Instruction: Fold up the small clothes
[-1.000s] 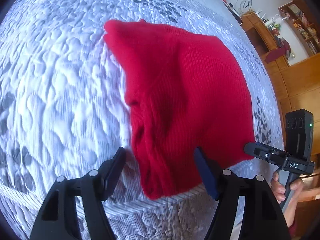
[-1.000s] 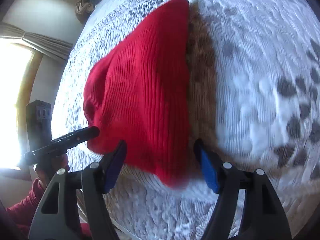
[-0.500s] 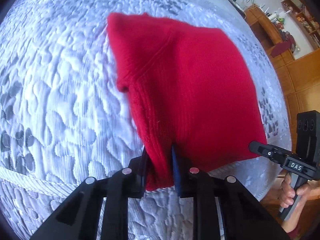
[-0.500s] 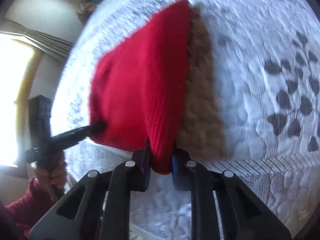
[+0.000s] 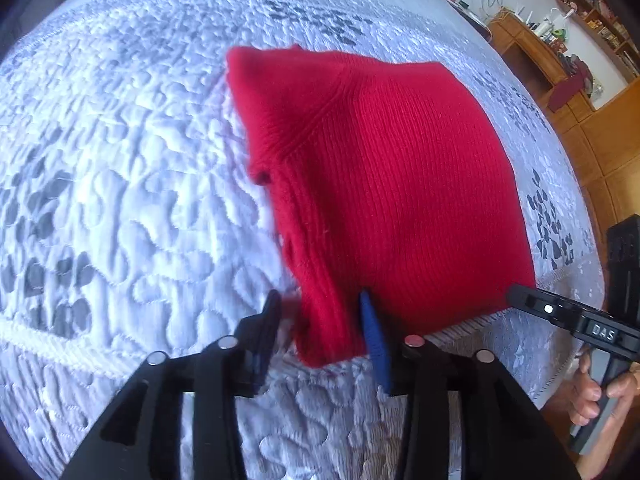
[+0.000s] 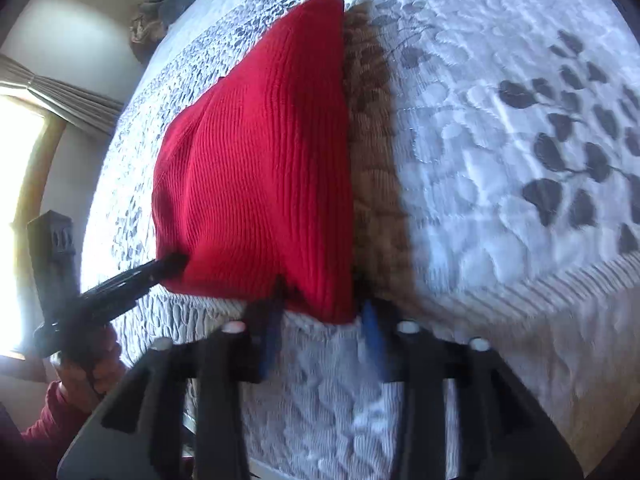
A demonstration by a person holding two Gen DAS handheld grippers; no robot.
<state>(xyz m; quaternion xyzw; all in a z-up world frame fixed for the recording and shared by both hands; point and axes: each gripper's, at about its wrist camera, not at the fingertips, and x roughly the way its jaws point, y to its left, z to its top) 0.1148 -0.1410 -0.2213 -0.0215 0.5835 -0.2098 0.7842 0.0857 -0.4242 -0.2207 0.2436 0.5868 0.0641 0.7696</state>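
A red knitted garment lies folded on a white quilted bedspread near the bed's front edge. My left gripper stands partly open, its fingers on either side of the garment's near left corner. In the right wrist view the garment fills the middle. My right gripper is partly open around the garment's near right corner. Each gripper shows at the edge of the other's view: the right one and the left one.
The bedspread has grey leaf prints. The bed's front edge runs just under both grippers. Wooden shelves and cabinets stand beyond the bed on the right. A bright window with a curtain is on the left. A rumpled cloth lies at the bed's far end.
Both grippers closed on the garment's near corners half a second ago. Now both have opened partway and the corners lie loose between the fingers.
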